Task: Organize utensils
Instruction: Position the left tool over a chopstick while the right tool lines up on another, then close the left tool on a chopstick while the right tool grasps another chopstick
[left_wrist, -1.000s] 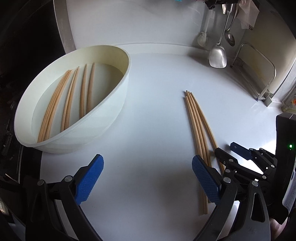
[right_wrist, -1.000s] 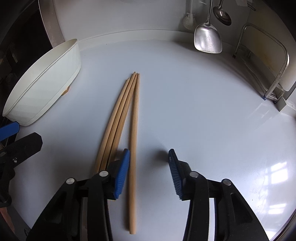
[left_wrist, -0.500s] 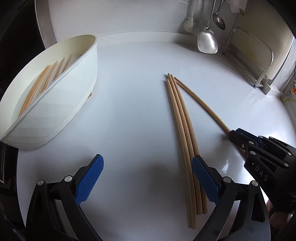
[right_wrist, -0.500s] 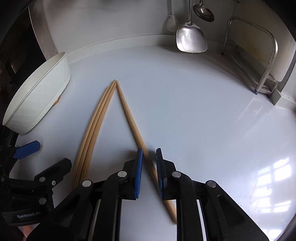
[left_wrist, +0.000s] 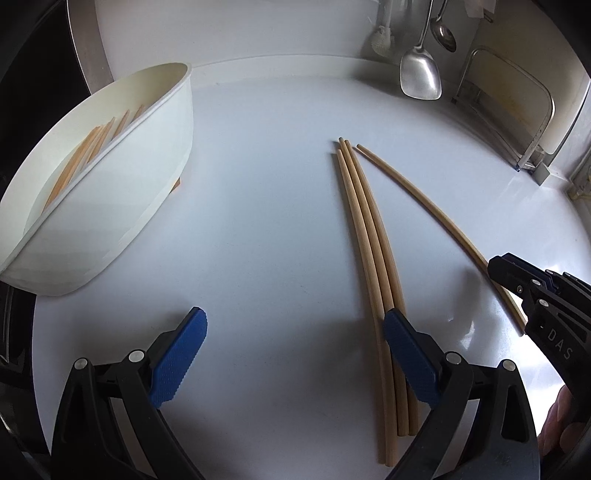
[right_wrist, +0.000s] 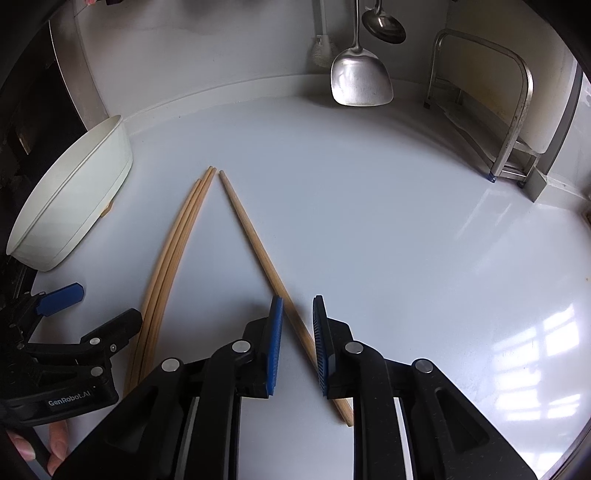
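Counter (right_wrist: 406, 221) was white and glossy, so expect the sticks to skate if you nudge them. White oval tub (left_wrist: 110, 177) sat at the far left with several chopsticks (left_wrist: 92, 147) already lying lengthwise inside; that reads as the drop point. Three loose chopsticks (left_wrist: 373, 266) lay bundled side by side mid-counter, touching each other. The single chopstick (right_wrist: 258, 243) was angled off to their right, tips nearly meeting at the far end. Your right gripper (right_wrist: 297, 332) had its jaws narrowed around that single stick near its butt end, a visible gap on each side, so not clenched on it yet. Your left gripper (left_wrist: 291, 354) sat with jaws spread wide and empty, its right pad just over the bundle. My read: finish the squeeze square across the stick, low to the counter, before lifting. Gripping that far back may let the tip droop, so lift level and lay it in parallel to the ones in the tub.
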